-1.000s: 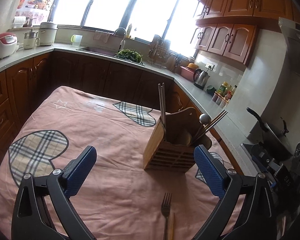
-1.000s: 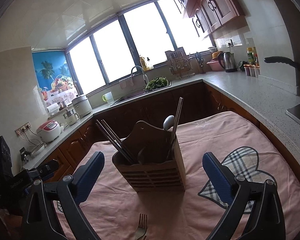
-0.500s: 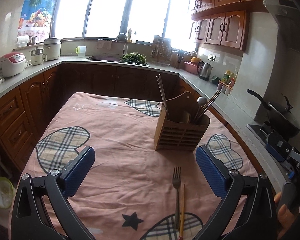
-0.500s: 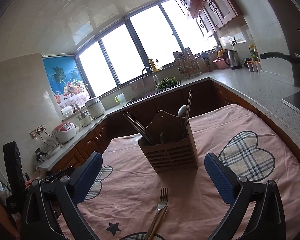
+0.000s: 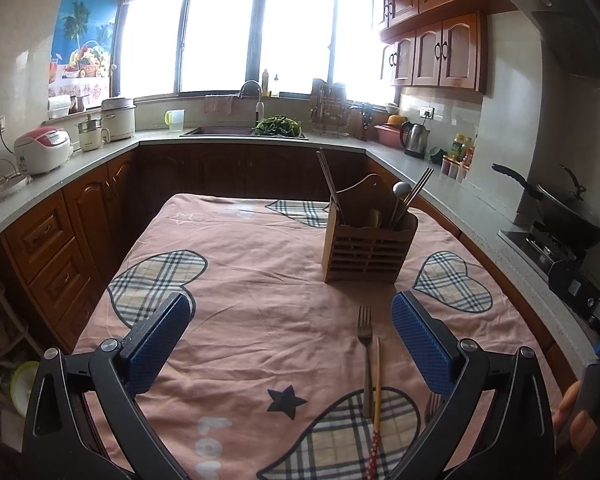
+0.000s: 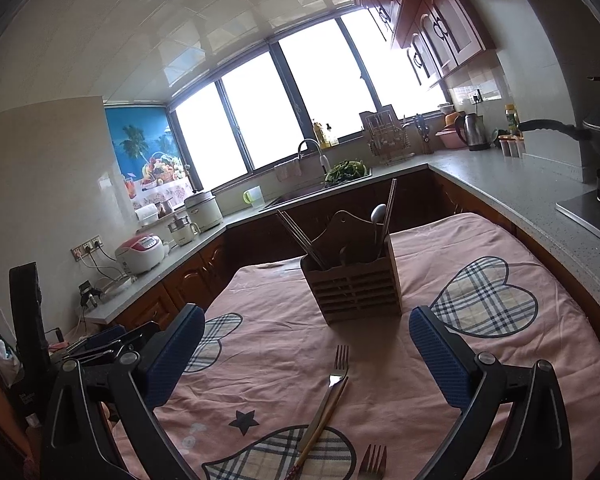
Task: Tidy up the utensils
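- Left hand-held gripper [image 5: 291, 322]: jaws spread wide, blue pads holding nothing, above the pink cloth [image 5: 240, 264] on the counter.
- Right hand-held gripper [image 6: 307, 328]: likewise wide open and empty.
- Fork [image 5: 365, 344]: silver, lying flat between the left gripper's fingers, nearer the right pad, tines pointing away.
- Chopstick [image 5: 377, 392]: wooden, red dotted end nearest the camera, lying just beside the fork, perhaps touching.
- Second fork [image 6: 374, 462]: only its tines show, low between the right gripper's fingers.
- Holder [image 5: 366, 246]: slatted wooden box ahead of both grippers, upright, with chopsticks and a spoon inside.
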Demonstrator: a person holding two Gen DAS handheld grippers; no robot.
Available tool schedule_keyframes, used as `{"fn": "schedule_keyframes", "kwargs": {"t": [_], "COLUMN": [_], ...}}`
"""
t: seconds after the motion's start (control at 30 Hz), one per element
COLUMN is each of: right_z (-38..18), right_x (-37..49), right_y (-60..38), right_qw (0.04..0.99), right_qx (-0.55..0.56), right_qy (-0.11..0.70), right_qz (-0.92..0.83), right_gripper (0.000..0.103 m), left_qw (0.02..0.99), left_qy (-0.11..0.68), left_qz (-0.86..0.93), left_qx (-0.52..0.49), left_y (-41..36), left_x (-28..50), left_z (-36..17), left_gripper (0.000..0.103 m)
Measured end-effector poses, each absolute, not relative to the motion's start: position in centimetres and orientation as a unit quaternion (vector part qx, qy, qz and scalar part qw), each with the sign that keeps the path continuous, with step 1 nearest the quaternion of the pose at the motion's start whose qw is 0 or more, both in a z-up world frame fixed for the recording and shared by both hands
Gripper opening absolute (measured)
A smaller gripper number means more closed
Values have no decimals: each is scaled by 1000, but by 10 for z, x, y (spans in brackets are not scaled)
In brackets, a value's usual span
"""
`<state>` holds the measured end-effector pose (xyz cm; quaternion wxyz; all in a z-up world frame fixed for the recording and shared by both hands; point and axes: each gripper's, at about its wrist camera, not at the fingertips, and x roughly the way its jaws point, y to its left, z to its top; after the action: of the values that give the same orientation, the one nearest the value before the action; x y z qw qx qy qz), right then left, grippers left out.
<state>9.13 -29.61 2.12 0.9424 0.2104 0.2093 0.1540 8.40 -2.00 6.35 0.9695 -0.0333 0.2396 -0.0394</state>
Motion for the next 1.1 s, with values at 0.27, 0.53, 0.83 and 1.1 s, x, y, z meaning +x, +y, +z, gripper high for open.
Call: {"fn": "schedule_keyframes", "kwargs": {"t": [0.27,0.53,0.83,1.1], "right_z": [27,32,68,14], "right_x": [52,16,1,-6], "right_y": [-281,-265,-277,-277], "right_qw": [964,979,981,980], "right_qx": [153,85,75,111], "right_qy": [164,129,118,137], "right_qz": [144,136,134,98], "right_gripper": [103,103,103,103], "left_qw": [975,984,988,983], "left_qy": [216,171,146,180], "left_qz": [-34,-31,-28,-5], "left_qx": [-23,-26,-39,-27], "left_y": [-17,-8,8,-10], "left_x": [43,1,-14,-8], "left_z": [54,58,78,31], "left_gripper": [103,103,103,103]}}
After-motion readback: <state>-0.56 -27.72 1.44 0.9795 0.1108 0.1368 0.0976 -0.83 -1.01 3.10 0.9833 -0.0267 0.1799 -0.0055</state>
